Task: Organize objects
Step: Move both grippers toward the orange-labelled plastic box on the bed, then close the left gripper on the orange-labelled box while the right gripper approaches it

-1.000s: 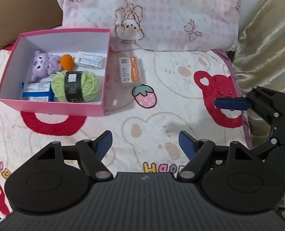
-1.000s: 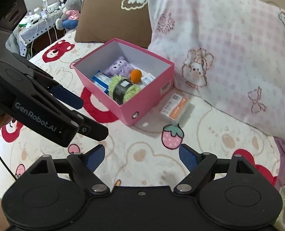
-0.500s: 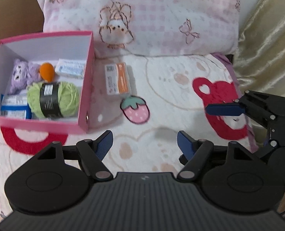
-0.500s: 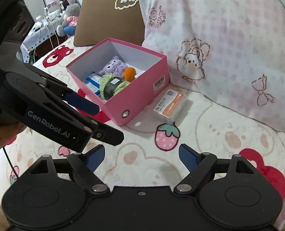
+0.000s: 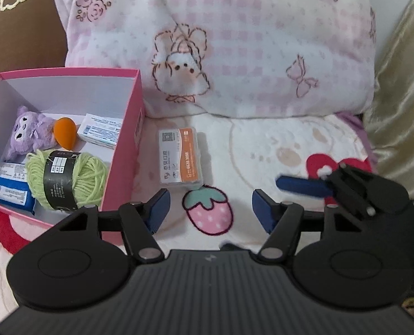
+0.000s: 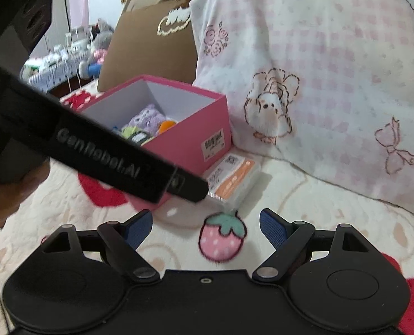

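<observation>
On the bed (image 5: 276, 139), covered with a cream blanket printed with bears and strawberries, a pink box (image 5: 128, 139) sits at the left, open at the top; inside it lie a purple plush toy (image 5: 29, 132), an orange egg-shaped sponge (image 5: 64, 132), a ball of green yarn (image 5: 67, 178), a small white carton (image 5: 100, 132) and a blue packet (image 5: 7, 187). Just right of the box, flat on the blanket and apart from its wall, lies a clear case with a white and orange label (image 5: 180, 157); a printed strawberry (image 5: 208, 212) lies on its near side. A pink checked pillow (image 5: 234, 42) stands at the far side, a brown pillow (image 6: 151, 47) to its left.

The left hand-held gripper (image 5: 208, 209) hangs above the strawberry print, near the case; its jaws are closing with nothing between them, the pads touching no object. The right hand-held gripper (image 6: 205, 230) is released, jaws wide, nothing held; it sits right of the left one, over the blanket. A hand (image 6: 3, 195) holds the left device.
</observation>
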Available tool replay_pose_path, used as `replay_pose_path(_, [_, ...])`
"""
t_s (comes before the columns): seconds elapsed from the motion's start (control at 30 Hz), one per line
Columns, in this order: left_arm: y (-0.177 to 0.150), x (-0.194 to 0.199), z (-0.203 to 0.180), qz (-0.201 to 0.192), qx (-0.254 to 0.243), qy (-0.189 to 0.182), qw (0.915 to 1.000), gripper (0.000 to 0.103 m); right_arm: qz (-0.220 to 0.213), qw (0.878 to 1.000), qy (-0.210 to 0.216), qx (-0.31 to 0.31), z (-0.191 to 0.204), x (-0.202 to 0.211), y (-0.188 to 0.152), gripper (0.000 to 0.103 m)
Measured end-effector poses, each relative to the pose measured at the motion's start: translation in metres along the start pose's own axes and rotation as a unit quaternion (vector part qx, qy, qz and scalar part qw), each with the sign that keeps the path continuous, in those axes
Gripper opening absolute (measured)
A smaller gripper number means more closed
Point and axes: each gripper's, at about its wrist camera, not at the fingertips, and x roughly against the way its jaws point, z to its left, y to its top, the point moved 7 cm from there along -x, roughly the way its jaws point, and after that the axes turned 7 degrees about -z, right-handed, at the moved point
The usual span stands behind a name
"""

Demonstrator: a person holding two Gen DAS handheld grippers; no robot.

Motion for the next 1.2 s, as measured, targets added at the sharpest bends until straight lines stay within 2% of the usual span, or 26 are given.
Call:
replay_pose_path(0.17, [-0.004, -0.019, 0.002, -0.013, -0.019, 0.022, 0.9995, 0.055, -0.016, 1.000, -0.009, -0.016, -0.008, -0.026, -0.004, 0.087])
replay_pose_path(0.37, [0.002, -0.039, 0.008, -0.068, -0.015, 0.042, 0.9967, 0.055, -0.013, 0.999, -0.014, -0.034, -0.008, -0.058, -0.023, 0.087])
replay_pose_path(0.5, [0.003, -0.050, 0.010, -0.065, -0.010, 0.040, 0.9971, 0.051, -0.011, 0.999, -0.020, -0.038, -0.009, -0.076, -0.028, 0.086])
replay_pose_path(0.63, [0.005, -0.058, 0.016, -0.059, -0.021, 0.062, 0.9961, 0.050, -0.021, 0.999, -0.032, -0.033, -0.012, -0.089, -0.030, 0.085])
replay_pose_path(0.73, [0.007, -0.061, 0.022, -0.054, -0.002, 0.046, 0.9975, 0.048, -0.026, 0.998, -0.033, -0.036, -0.015, -0.096, -0.031, 0.085])
replay_pose_path(0.83, [0.007, -0.066, 0.021, -0.040, -0.005, 0.049, 0.9980, 0.048, -0.032, 0.998, -0.028, -0.050, -0.021, -0.099, -0.031, 0.085])
replay_pose_path(0.97, [0.007, -0.068, 0.025, -0.032, 0.026, 0.037, 0.9984, 0.048, -0.034, 0.997, -0.021, -0.062, -0.026, -0.106, -0.031, 0.085])
replay_pose_path(1.07, [0.008, -0.072, 0.027, -0.025, 0.046, 0.029, 0.9982, 0.048, -0.035, 0.993, -0.003, -0.113, -0.036, -0.110, -0.031, 0.085])
replay_pose_path(1.2, [0.007, -0.081, 0.030, -0.022, 0.068, 0.027, 0.9971, 0.048, -0.036, 0.995, 0.000, -0.089, -0.032, -0.115, -0.029, 0.085])
